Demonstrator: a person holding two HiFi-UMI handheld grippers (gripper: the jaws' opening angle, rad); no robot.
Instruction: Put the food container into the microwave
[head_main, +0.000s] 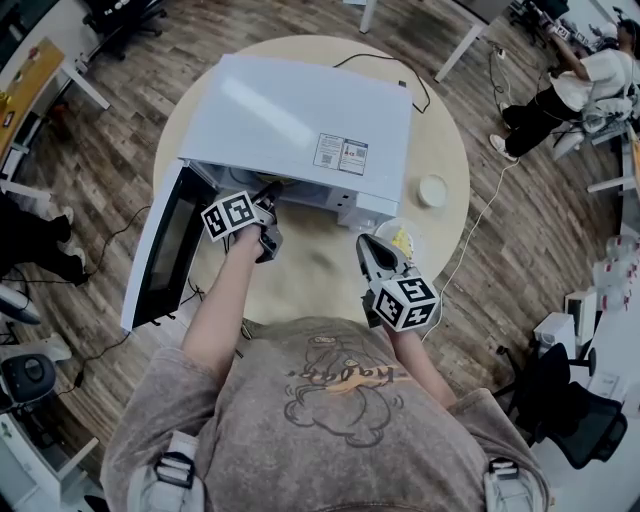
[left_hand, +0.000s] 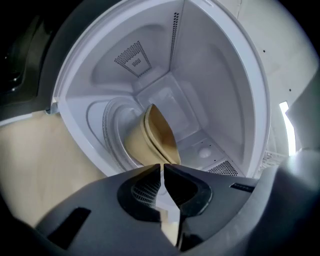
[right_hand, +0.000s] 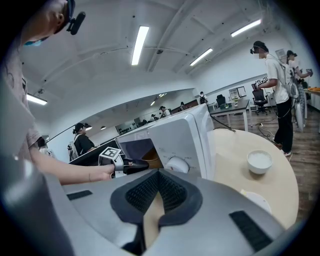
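Note:
The white microwave (head_main: 300, 115) stands on the round table with its door (head_main: 165, 245) swung open to the left. Inside the cavity a tan food container (left_hand: 156, 136) rests on the turntable (left_hand: 112, 131). My left gripper (head_main: 271, 190) is at the mouth of the opening, just short of the container, its jaws shut with nothing between them (left_hand: 162, 169). The right gripper (head_main: 366, 243) hovers in front of the microwave's right corner, jaws shut and empty (right_hand: 159, 173). From the right gripper view the left gripper (right_hand: 131, 165) shows reaching into the microwave (right_hand: 175, 137).
A clear container with yellow food (head_main: 400, 240) sits on the table by the right gripper. A small white bowl (head_main: 433, 190) (right_hand: 260, 161) stands to the microwave's right. The microwave's cable (head_main: 420, 85) runs off the back. People and desks surround the table.

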